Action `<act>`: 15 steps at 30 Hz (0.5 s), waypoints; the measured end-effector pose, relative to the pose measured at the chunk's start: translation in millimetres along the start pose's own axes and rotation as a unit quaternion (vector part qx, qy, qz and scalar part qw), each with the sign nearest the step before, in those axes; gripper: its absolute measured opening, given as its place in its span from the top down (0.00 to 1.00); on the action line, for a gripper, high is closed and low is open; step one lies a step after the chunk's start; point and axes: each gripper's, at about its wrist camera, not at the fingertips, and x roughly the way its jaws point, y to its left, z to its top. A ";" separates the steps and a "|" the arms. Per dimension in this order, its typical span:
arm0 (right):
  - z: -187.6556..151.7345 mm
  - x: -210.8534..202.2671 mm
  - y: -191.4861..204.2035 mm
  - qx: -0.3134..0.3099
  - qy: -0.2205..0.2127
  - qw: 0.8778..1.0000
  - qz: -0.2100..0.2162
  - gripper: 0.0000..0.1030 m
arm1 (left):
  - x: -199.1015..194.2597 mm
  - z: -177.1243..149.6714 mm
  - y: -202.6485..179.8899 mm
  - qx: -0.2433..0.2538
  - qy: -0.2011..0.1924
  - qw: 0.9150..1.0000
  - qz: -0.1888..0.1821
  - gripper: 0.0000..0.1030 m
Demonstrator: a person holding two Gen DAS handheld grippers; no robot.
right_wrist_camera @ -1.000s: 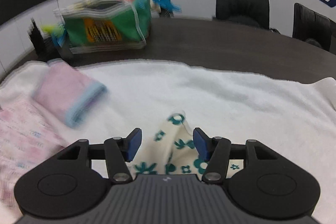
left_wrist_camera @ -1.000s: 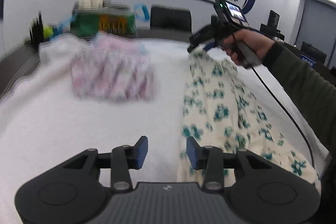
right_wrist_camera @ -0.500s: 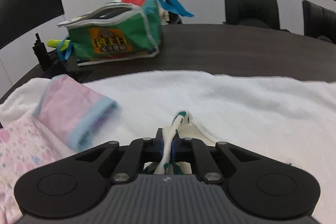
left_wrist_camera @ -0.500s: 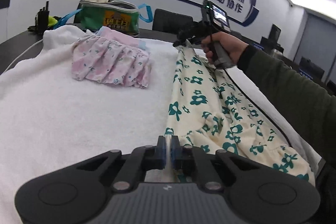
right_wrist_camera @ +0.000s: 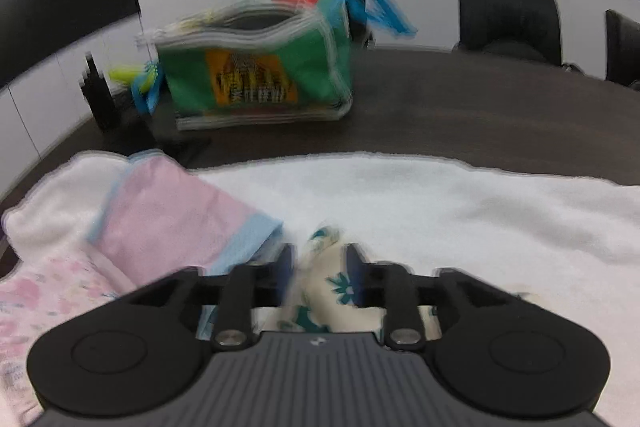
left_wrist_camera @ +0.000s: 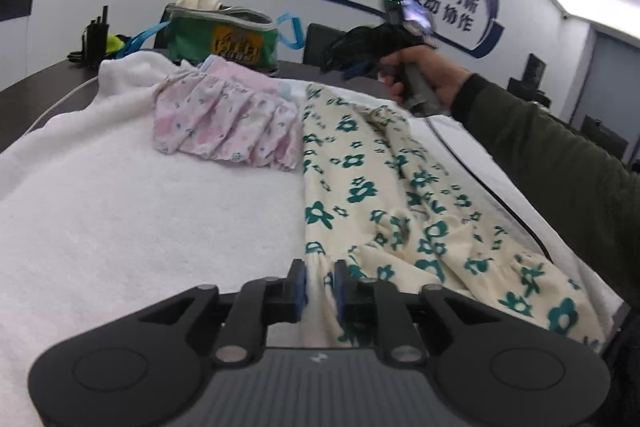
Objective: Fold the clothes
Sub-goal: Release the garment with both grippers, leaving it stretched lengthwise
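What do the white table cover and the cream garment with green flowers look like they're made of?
White cover: probably terry towelling, going by its fuzzy, nubbly, matte pile and its soft, thick edge. Floral garment: seems a thin woven fabric, perhaps cotton, since it lies limp, creases easily, has a gathered ruffle and shows no sheen.

One cream garment with green flowers [left_wrist_camera: 372,187] lies at 3 o'clock of one pink floral garment [left_wrist_camera: 228,123]. One folded pink cloth with blue trim [right_wrist_camera: 176,219] sits at 12 o'clock. One white towel [left_wrist_camera: 140,211], one green bag [left_wrist_camera: 224,39], two black chairs [right_wrist_camera: 508,19].
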 end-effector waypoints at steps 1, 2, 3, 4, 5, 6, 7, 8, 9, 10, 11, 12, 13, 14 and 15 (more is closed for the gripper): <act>-0.1 -5.2 -1.8 0.001 -0.003 1.000 -0.001 0.56 | -2.1 -0.8 0.4 0.001 0.000 1.000 -0.004 0.77; -1.4 -13.9 -7.5 0.005 -0.004 1.000 -0.005 0.56 | -3.1 -1.7 0.0 0.001 0.001 1.000 -0.004 0.71; -4.1 -26.3 -17.6 0.012 -0.003 1.000 -0.013 0.54 | -4.2 -2.6 -0.5 0.001 0.001 1.000 -0.004 0.69; -6.7 -38.7 -27.6 0.019 -0.002 1.000 -0.021 0.52 | -5.3 -3.6 -0.9 0.001 0.002 1.000 -0.004 0.69; -9.4 -51.2 -37.6 0.026 0.000 0.999 -0.029 0.51 | -6.4 -4.5 -1.3 0.001 0.002 1.000 -0.004 0.69; -12.1 -63.6 -47.6 0.033 0.001 0.999 -0.038 0.51 | -9.0 -6.0 -2.3 0.000 0.003 1.000 -0.010 0.69; -14.7 -76.0 -57.6 0.040 0.002 0.998 -0.046 0.51 | -10.6 -7.8 -3.4 0.001 0.004 1.000 -0.012 0.69; -17.4 -88.4 -67.6 0.047 0.003 0.997 -0.054 0.51 | -12.2 -9.6 -4.5 0.002 0.005 1.000 -0.014 0.70; -25.6 -99.9 -74.9 0.052 0.006 0.997 -0.057 0.51 | -13.0 -11.6 -5.0 0.002 0.008 1.000 -0.013 0.71; -40.0 -110.9 -77.7 0.052 0.010 0.997 -0.051 0.51 | -13.8 -13.7 -5.6 0.003 0.010 1.000 -0.012 0.71; -54.9 -122.4 -78.6 0.051 0.012 0.998 -0.040 0.51 | -14.6 -15.8 -6.2 0.003 0.012 1.000 -0.011 0.71; -70.2 -134.6 -76.6 0.048 0.014 0.998 -0.031 0.50 | -15.4 -17.9 -6.8 0.004 0.014 1.000 -0.010 0.71; -85.9 -147.3 -71.4 0.043 0.016 0.999 -0.023 0.48 | -16.5 -19.3 -7.4 0.006 0.013 1.000 -0.009 0.71; -101.6 -160.1 -66.2 0.037 0.017 0.999 -0.015 0.46 | -17.6 -20.8 -7.9 0.009 0.012 1.000 -0.008 0.71; -117.3 -172.9 -61.0 0.032 0.019 0.999 -0.007 0.43 | -18.7 -22.2 -8.5 0.011 0.011 1.000 -0.006 0.72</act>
